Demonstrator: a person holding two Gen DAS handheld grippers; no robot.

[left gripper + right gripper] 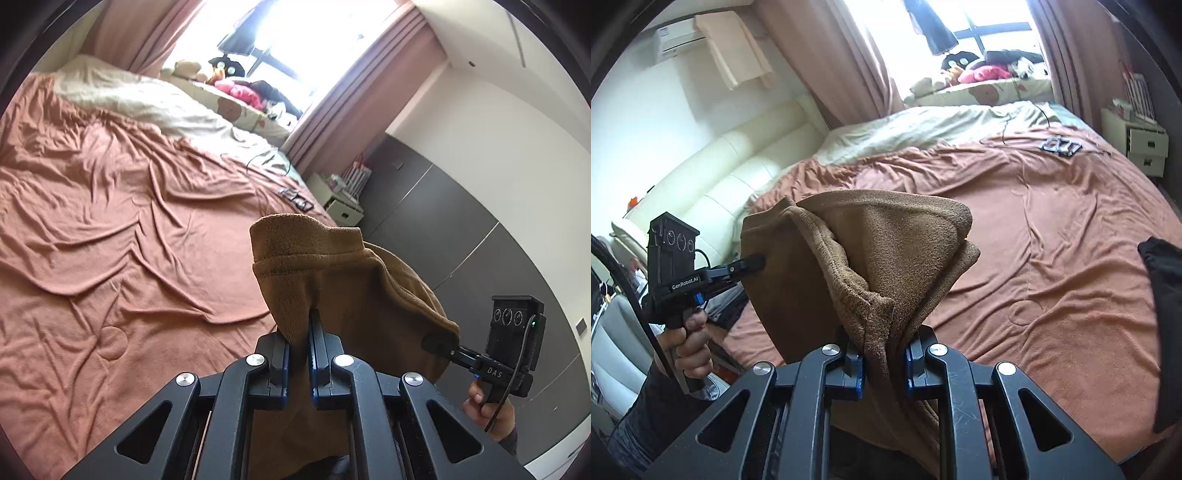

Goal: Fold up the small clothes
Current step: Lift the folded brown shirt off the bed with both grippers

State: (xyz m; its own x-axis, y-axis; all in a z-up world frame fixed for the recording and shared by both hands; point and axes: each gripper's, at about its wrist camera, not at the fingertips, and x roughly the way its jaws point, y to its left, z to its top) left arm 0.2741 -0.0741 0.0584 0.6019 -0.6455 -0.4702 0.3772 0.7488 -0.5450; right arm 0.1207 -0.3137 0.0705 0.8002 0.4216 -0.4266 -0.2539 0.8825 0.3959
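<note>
In the left wrist view, the left tongs (299, 354) are closed tight on a bunched fold of a brown fleece garment (332, 280), which rises from between the fingers and stands above the near right part of the bed (110, 206). At the right edge of the garment the right tongs (437, 343) bite into the cloth, held by a hand (487, 410). A rust-coloured blanket (92, 258) covers the bed, and small dark objects (295, 197) lie on it farther off, with a white nightstand (338, 201) beyond. In the right wrist view, the right tongs (882, 373) are clamped on gathered layers of the brown fleece garment (886, 251), which fans out above the near left part of the bed (1052, 240). The left tongs (753, 264) grip its left edge. A black cloth (1163, 314) hangs at the right edge.
</note>
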